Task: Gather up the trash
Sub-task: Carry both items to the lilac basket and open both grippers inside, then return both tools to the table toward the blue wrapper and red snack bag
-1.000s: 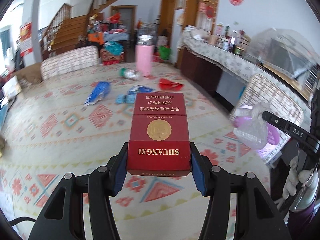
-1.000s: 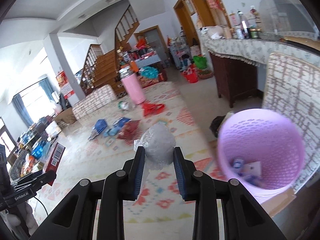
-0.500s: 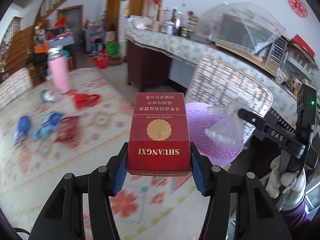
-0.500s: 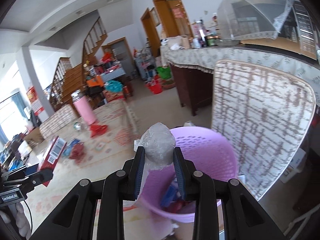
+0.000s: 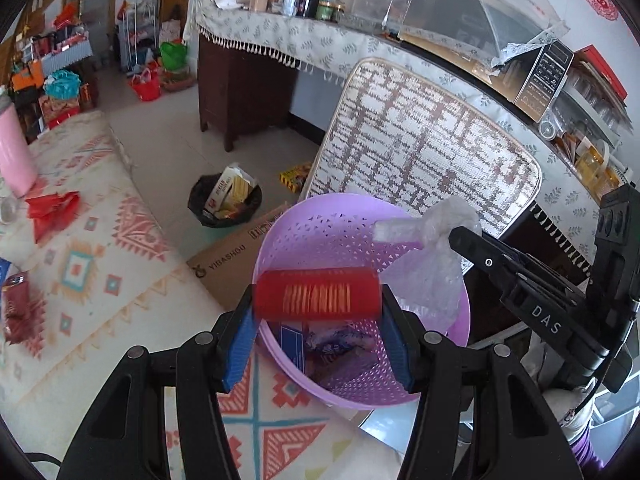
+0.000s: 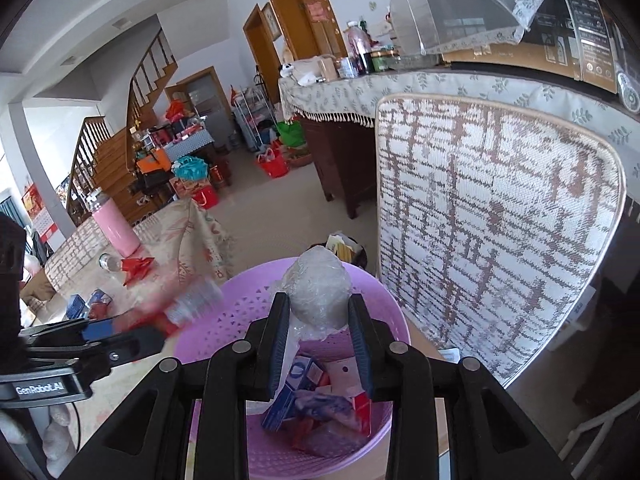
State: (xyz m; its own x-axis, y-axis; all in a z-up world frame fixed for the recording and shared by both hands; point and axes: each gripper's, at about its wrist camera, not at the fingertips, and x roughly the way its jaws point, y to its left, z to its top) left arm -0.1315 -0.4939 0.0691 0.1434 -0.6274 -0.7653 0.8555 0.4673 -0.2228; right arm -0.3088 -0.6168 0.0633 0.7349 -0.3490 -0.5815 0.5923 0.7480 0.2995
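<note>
My left gripper (image 5: pixel 318 340) is open over the purple basket (image 5: pixel 320 216). The red cigarette pack (image 5: pixel 318 295) is blurred between its fingertips, tipping toward the basket; it also shows as a red blur in the right wrist view (image 6: pixel 176 312). My right gripper (image 6: pixel 318 334) is shut on a crumpled clear plastic bag (image 6: pixel 316 292) and holds it above the basket (image 6: pixel 240 308). The bag (image 5: pixel 428 264) and the right gripper (image 5: pixel 472 246) show at the right of the left wrist view. The basket holds several wrappers and small boxes (image 6: pixel 316 404).
A patterned chair back (image 6: pixel 492 216) stands just behind the basket. A black bin (image 5: pixel 224 200) and a cardboard box (image 5: pixel 236 256) sit on the floor. A red wrapper (image 5: pixel 52 210) and a pink bottle (image 5: pixel 14 148) lie on the patterned tablecloth.
Both grippers have moved over the purple basket and tilted down. The left gripper has opened and the cigarette pack is tipping out of it. The right gripper still holds the plastic bag.
</note>
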